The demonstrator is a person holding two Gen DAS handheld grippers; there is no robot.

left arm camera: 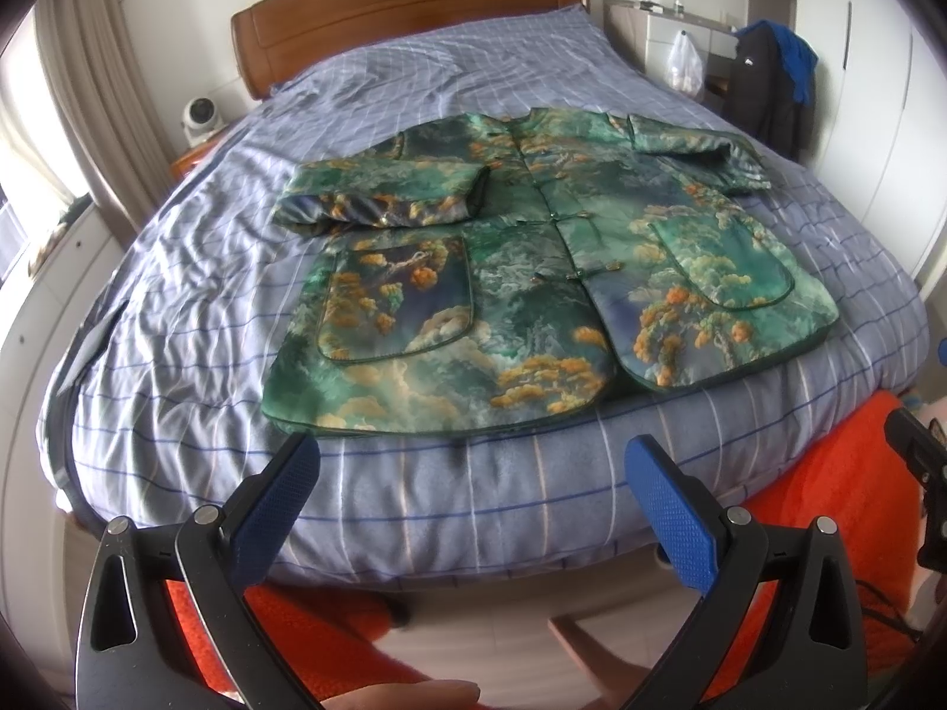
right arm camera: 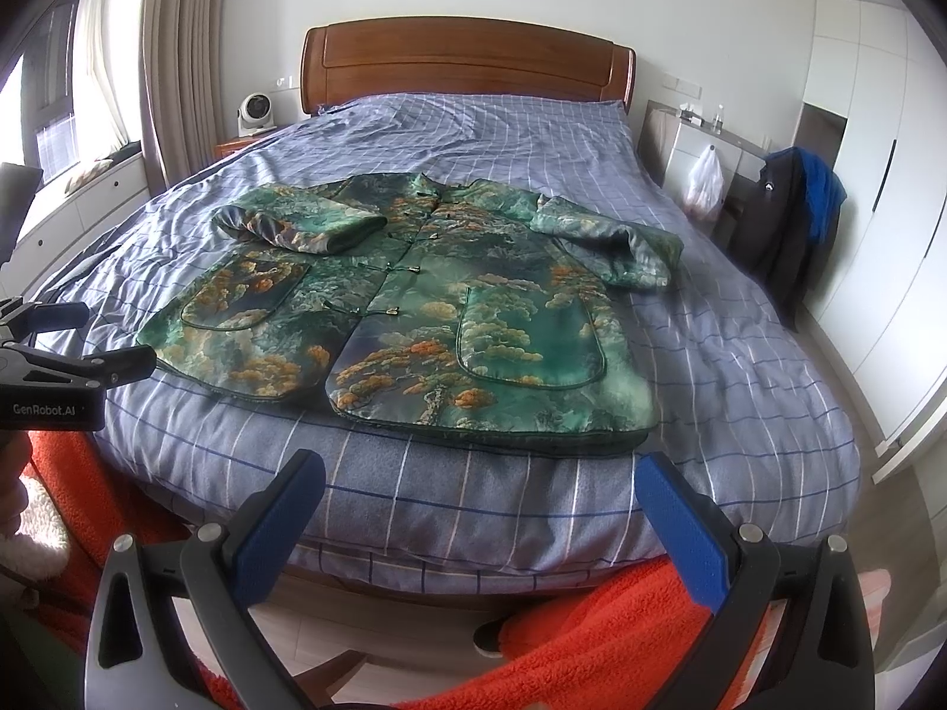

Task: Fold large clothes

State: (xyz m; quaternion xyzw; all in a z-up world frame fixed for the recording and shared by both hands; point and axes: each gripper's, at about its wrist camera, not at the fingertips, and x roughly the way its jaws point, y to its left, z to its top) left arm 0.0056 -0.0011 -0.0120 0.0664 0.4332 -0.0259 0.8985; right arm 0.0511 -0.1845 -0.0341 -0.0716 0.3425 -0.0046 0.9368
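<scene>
A green jacket [left arm camera: 532, 272] printed with orange trees lies flat, front up, on the blue checked bed [left arm camera: 414, 497]; the same jacket [right arm camera: 426, 307] fills the middle of the right wrist view. Both sleeves are folded in across its chest. My left gripper [left arm camera: 473, 461] hangs open over the foot of the bed, short of the jacket's hem, holding nothing. My right gripper [right arm camera: 482, 476] is open too, just in front of the hem's right half, with empty space between its blue pads [right arm camera: 680, 526]. The left gripper's body [right arm camera: 53, 367] shows at the left edge of the right wrist view.
A wooden headboard [right arm camera: 467, 68] backs the bed. A small white fan [right arm camera: 255, 112] sits on a nightstand at the far left. Dark and blue clothes [right arm camera: 793, 225] hang by the white wardrobes on the right. Orange fleece [right arm camera: 592, 639] fills the foreground below the grippers.
</scene>
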